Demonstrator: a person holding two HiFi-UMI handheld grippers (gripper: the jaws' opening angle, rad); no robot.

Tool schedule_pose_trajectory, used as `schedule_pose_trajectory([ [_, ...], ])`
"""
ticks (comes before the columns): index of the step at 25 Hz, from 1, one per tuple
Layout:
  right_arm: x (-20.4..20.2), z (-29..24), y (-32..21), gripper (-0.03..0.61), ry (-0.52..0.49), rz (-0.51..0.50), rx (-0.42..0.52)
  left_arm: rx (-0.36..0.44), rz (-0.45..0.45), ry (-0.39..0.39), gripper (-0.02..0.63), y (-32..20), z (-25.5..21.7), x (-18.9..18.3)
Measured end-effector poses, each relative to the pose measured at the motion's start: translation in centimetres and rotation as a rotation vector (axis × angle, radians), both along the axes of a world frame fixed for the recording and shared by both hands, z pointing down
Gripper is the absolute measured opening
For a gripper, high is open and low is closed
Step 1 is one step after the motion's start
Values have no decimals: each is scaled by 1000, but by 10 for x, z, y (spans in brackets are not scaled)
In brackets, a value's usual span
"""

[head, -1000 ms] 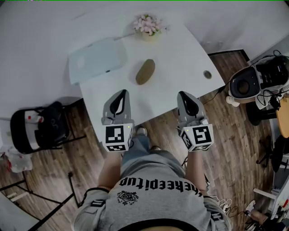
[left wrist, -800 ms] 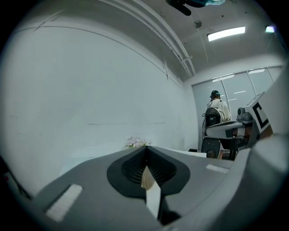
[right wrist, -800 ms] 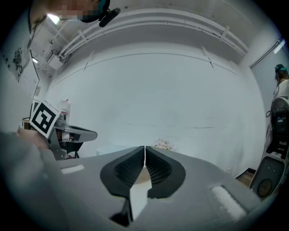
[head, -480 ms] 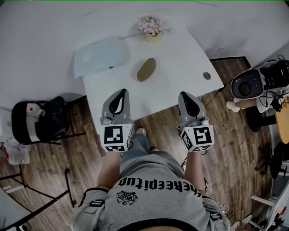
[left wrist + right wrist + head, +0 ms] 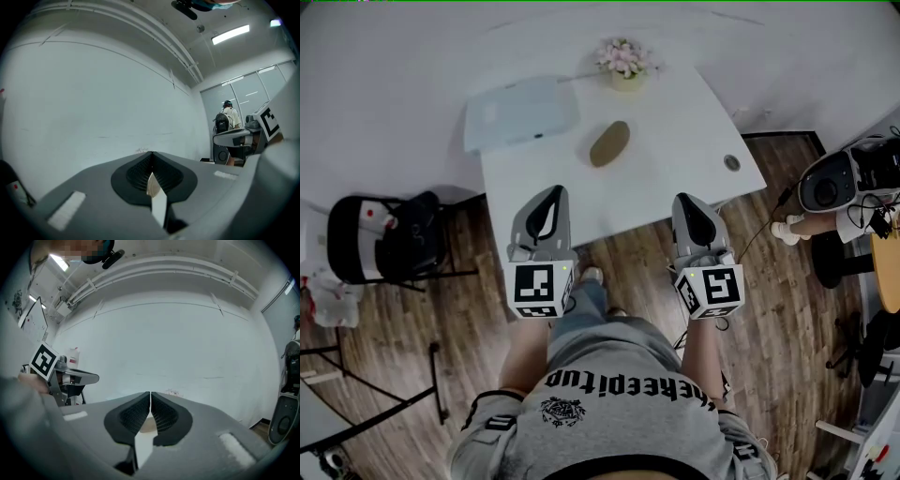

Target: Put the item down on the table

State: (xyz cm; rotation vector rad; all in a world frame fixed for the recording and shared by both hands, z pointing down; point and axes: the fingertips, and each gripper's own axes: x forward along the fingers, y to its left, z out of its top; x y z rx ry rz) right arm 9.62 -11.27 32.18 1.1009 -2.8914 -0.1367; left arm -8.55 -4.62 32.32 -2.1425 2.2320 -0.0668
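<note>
A brown oval item lies on the white table, near its middle. My left gripper hangs over the table's near edge, well short of the item, shut with nothing in it. My right gripper is level with it on the right, also shut and empty. In the left gripper view the pads meet along one line in front of a bare white wall. The right gripper view shows the same: pads closed together.
A light blue tray lies at the table's far left and a pot of pink flowers at the far edge. A round cable hole is at the table's right. A chair with a black bag stands left, dark equipment right.
The head view has shifted a little, so the table and the things on it sit slightly further right. Both grippers keep the same pose and stay shut.
</note>
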Motion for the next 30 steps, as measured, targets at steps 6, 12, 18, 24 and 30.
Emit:
schedule_pose_trajectory([
  [6, 2, -1, 8, 3, 12, -13, 12, 9, -5, -1, 17, 9, -4, 5],
  [12, 10, -5, 13, 3, 1, -16, 24, 24, -3, -5, 17, 14, -9, 14],
  [18, 20, -6, 16, 3, -1, -15, 29, 34, 6, -6, 17, 16, -12, 26],
  [24, 32, -4, 17, 3, -3, -15, 28, 33, 6, -10, 17, 19, -11, 39],
  [30, 35, -4, 17, 3, 4, -21, 26, 28, 1, -1, 17, 18, -11, 43],
])
